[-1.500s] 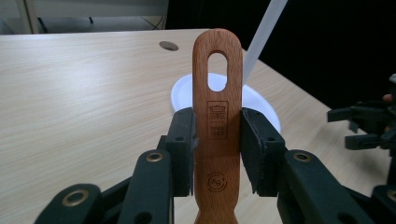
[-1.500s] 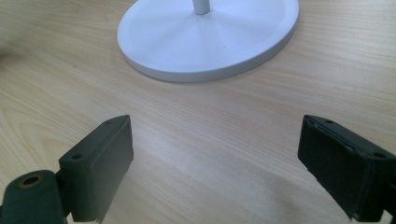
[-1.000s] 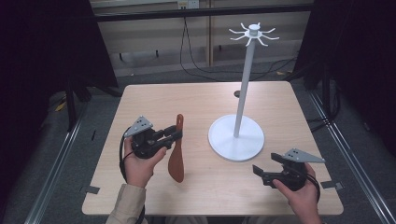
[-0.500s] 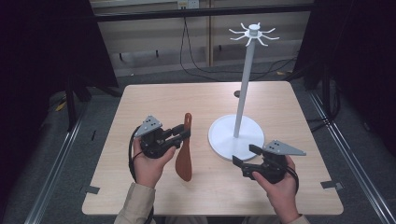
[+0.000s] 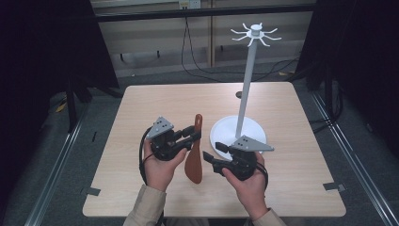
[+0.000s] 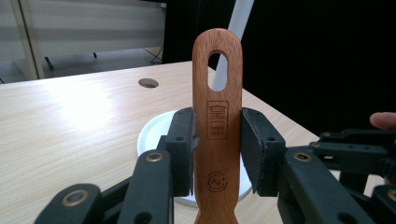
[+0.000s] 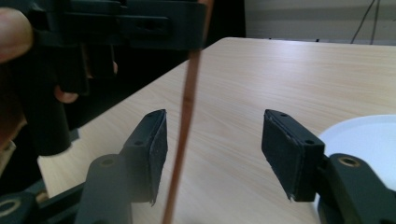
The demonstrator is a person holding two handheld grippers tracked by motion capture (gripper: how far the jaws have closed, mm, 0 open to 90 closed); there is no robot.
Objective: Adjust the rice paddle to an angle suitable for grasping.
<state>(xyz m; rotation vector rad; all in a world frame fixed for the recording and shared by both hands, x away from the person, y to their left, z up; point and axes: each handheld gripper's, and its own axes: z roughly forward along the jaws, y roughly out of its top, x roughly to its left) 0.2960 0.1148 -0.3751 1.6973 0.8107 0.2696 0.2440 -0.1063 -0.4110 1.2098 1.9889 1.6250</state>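
Observation:
A brown wooden spatula [image 5: 195, 160] with a slot in its handle is held upright-tilted over the table. My left gripper [image 5: 195, 135] is shut on its handle, both pads pressing the handle's sides [image 6: 217, 121]. My right gripper [image 5: 212, 150] is just right of the blade. In the right gripper view the spatula [image 7: 186, 121] is edge-on between the jaws, close to the left pad [image 7: 156, 140] and well apart from the right one. The right gripper's [image 7: 212, 135] jaws have just been closing, and no pad presses on the wood. A white hook stand [image 5: 248, 80] rises behind.
The stand's round white base [image 5: 256, 132] sits on the table [image 5: 301, 188] right behind my right gripper. A small round hole [image 6: 148, 83] lies in the tabletop farther back. Dark floor and cables surround the table.
My right gripper has come in leftward from the table's right front to the spatula, and its jaws have narrowed. My left gripper has shifted right with the spatula.

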